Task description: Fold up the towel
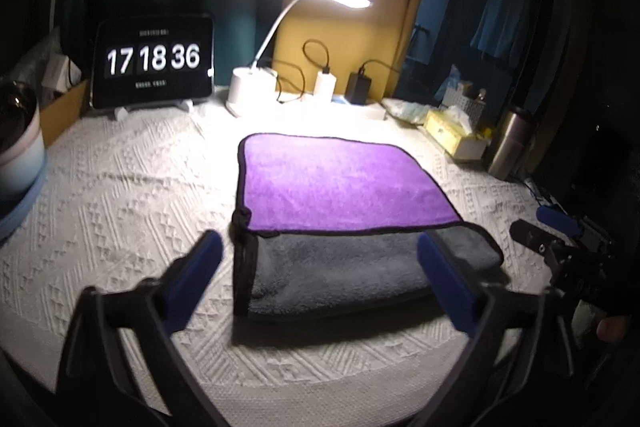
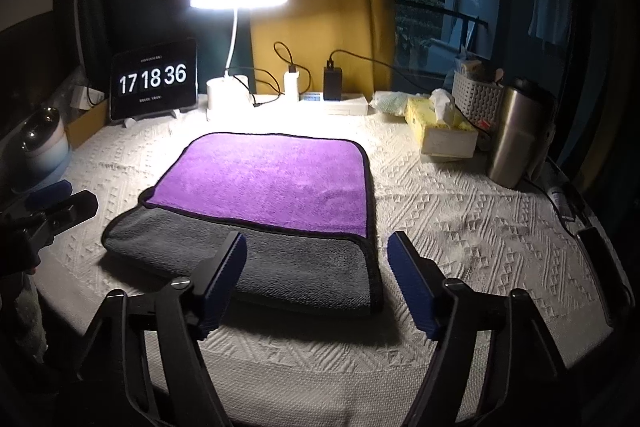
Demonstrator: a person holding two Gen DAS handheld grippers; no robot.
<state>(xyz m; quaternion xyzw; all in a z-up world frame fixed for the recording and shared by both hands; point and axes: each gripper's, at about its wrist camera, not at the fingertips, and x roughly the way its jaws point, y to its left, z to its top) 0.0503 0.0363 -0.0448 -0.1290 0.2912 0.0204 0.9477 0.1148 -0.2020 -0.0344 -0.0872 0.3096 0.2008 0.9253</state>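
Left wrist view: the left gripper, jaws wide apart and empty, faces the towel at 12 o'clock, near edge running 9-to-3.

Right wrist view: the right gripper, also spread, straddles the towel's right corner, about equally close.

Plush matt towel on a rough woven tablecloth, beside a brushed-metal flask
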